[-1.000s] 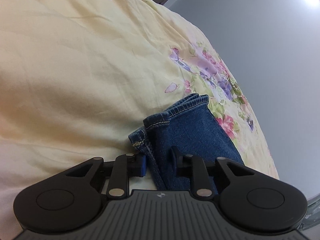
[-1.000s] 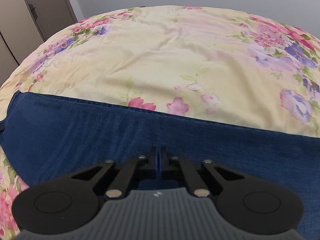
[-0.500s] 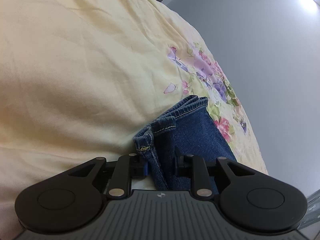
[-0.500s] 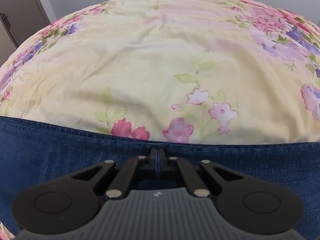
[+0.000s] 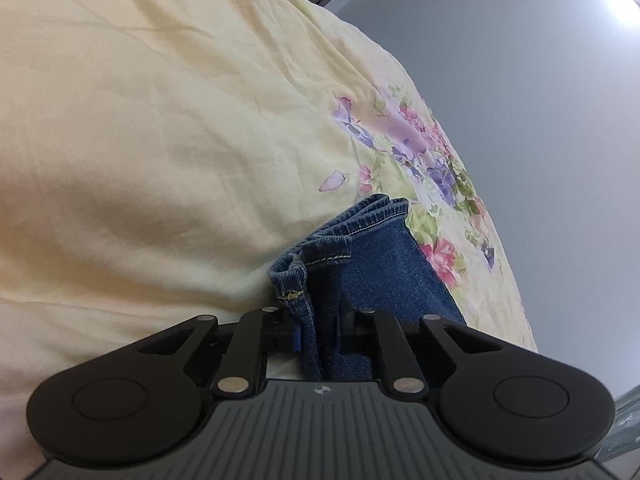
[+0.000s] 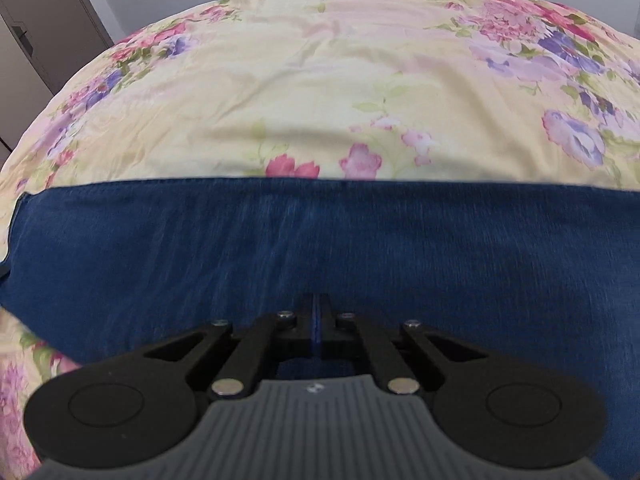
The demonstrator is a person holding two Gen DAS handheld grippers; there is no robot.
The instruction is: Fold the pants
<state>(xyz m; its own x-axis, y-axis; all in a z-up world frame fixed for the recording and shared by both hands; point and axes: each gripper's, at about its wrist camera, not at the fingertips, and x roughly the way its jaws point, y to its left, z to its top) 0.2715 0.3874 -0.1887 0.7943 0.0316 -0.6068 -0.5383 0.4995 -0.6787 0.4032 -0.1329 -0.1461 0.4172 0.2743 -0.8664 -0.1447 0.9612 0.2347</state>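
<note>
Blue denim pants (image 6: pixel 280 240) lie flat in a wide band across a flowered bedcover (image 6: pixel 320 80). My right gripper (image 6: pixel 317 320) is shut over the middle of the denim, and nothing shows between its pads. In the left wrist view the pants (image 5: pixel 376 264) end in stacked, stitched hems, with the top layer curled over. My left gripper (image 5: pixel 320 326) is closing on that hem end. A standing fold of denim fills the gap between its jaws and both pads touch it.
The pale yellow bedcover (image 5: pixel 160 120) spreads left of and beyond the hems, with flower print along its edge. A grey wall (image 5: pixel 520 80) rises past the bed's edge. A brown cabinet door (image 6: pixel 32 20) stands at the far left in the right wrist view.
The left jaws narrowed onto the denim fold, which bunched up between them. The right gripper reached the pants' far edge half a second ago and has drawn back over the denim.
</note>
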